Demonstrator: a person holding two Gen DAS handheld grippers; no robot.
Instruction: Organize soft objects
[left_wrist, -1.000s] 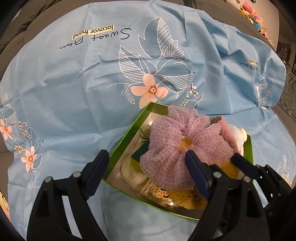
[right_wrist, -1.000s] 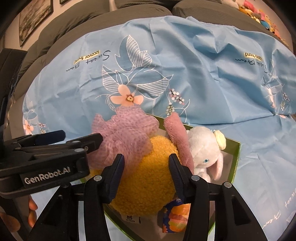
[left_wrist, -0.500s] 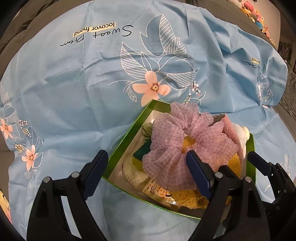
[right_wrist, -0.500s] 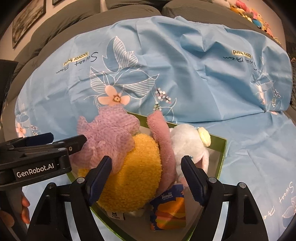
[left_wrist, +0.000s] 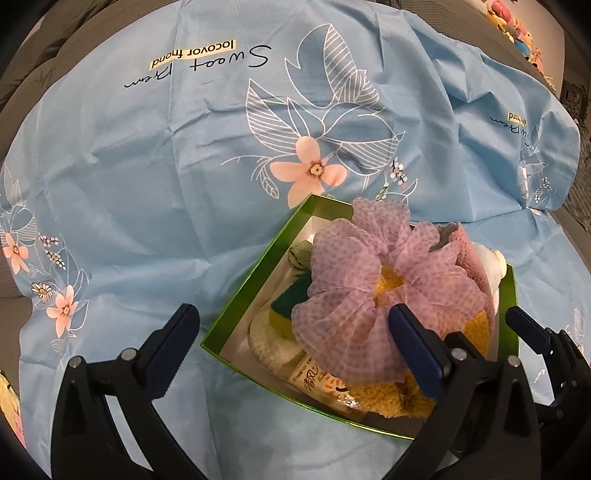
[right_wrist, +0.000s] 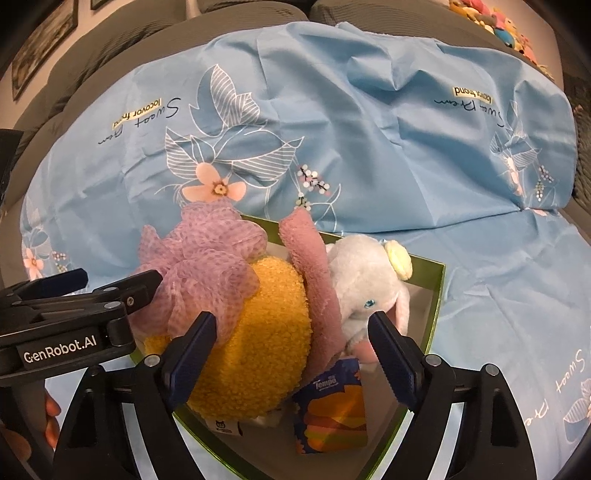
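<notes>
Lilac mesh scrunchie (left_wrist: 373, 295) atop yellow plush (right_wrist: 255, 339), green box (left_wrist: 255, 273)

Across most of both views, a creased light-blue cloth (left_wrist: 155, 192) printed with pink flowers, outlined leaves and script lettering. Beneath it, at upper left, grey upholstered cushions (right_wrist: 110, 40). Far upper left, dark-framed pictures (right_wrist: 40, 48). Upper right corner, a blurred heap of colourful plush toys (right_wrist: 498, 26).

Green box (left_wrist: 258, 271) crammed; cloth (left_wrist: 147, 184) bare.
</notes>
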